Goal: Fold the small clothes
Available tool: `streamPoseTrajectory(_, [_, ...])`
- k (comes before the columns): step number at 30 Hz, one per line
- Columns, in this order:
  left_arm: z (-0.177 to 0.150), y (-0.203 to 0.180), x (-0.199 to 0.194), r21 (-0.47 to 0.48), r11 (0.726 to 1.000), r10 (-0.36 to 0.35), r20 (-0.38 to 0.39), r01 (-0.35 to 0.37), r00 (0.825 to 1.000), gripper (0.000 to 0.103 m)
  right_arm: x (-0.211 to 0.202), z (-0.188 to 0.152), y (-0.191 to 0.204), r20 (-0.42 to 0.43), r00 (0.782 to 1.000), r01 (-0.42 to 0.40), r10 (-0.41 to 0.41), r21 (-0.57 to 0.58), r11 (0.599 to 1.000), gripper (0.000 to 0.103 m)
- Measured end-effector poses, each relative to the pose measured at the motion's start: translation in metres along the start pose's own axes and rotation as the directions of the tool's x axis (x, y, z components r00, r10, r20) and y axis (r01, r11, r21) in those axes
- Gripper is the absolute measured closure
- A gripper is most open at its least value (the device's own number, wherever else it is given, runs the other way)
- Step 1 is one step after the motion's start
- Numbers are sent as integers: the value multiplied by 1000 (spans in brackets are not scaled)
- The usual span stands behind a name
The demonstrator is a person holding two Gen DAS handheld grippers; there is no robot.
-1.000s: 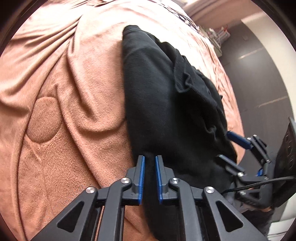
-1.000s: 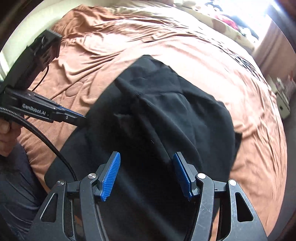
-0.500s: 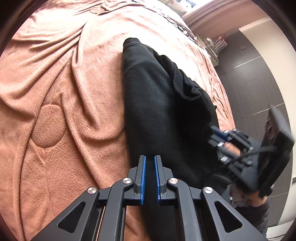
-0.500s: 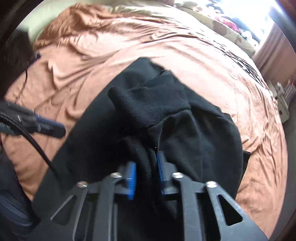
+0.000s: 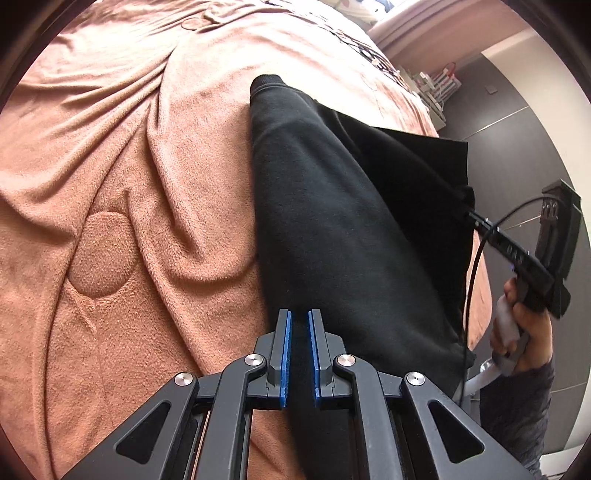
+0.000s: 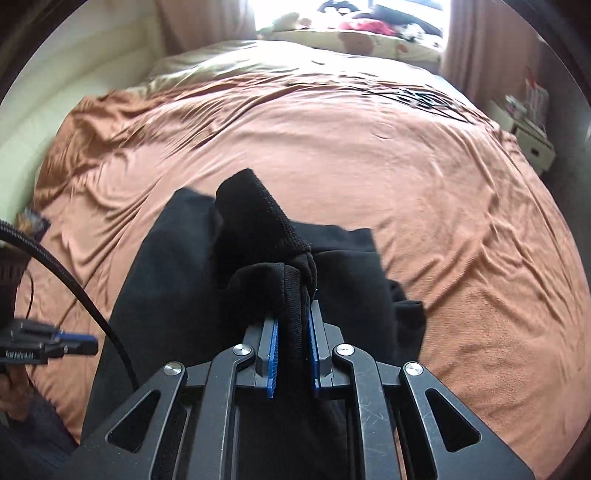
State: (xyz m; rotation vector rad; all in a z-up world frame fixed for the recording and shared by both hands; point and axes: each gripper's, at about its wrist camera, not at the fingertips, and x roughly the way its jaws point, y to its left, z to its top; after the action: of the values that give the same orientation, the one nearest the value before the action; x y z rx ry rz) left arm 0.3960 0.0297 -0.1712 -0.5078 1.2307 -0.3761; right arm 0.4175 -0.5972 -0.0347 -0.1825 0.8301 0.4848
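Observation:
A black garment [image 5: 332,221] lies on a brown bedspread [image 5: 129,184], its ribbed cuff end at the far side. My left gripper [image 5: 299,325] is shut on the garment's near edge. My right gripper [image 6: 293,325] is shut on a bunched ribbed part of the same black garment [image 6: 266,236] and holds it lifted above the bed. In the left wrist view the right gripper [image 5: 476,218] pulls a fold of the cloth up at the right. In the right wrist view the left gripper [image 6: 79,341] shows at the left edge.
The brown bedspread [image 6: 369,166] spreads wide beyond the garment. Pillows and soft toys [image 6: 351,33] lie at the bed's far end. A small white cabinet [image 6: 532,140] stands at the right of the bed. A dark wall [image 5: 509,129] is to the right.
My right gripper closed on the garment's ribbed part and lifted it up and away to the right, stretching the cloth. My left gripper stayed shut on the near edge.

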Motion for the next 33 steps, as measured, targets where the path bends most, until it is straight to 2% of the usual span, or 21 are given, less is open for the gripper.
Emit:
streamPoseTrajectory(8, [3, -5, 8, -4, 999, 34, -8, -34, 999, 93, 28, 4, -52, -35, 999, -32, 38, 148, 988, 94])
streamPoseTrajectory(13, [5, -8, 12, -4, 999, 45, -12, -45, 999, 93, 43, -1, -69, -45, 995, -73, 85, 221, 973, 95])
streamPoseTrajectory(18, [4, -14, 15, 6, 999, 50, -13, -50, 999, 93, 36, 0, -73, -25, 998, -53, 60, 226, 973, 95])
streamPoseTrajectory(22, [4, -16, 18, 14, 999, 52, -14, -52, 999, 93, 38, -3, -74, -50, 997, -48, 63, 255, 966, 94])
streamPoseTrajectory(24, [4, -19, 19, 20, 998, 57, -12, -56, 998, 93, 38, -4, -78, -59, 995, -58, 77, 279, 958, 88])
streamPoseTrajectory(28, [4, -23, 23, 18, 998, 65, -15, -64, 998, 93, 29, -2, -83, -48, 994, -80, 98, 297, 951, 86])
streamPoseTrajectory(33, [4, -30, 26, 33, 996, 82, -9, -82, 997, 93, 21, -3, -83, -38, 995, -81, 94, 266, 960, 86])
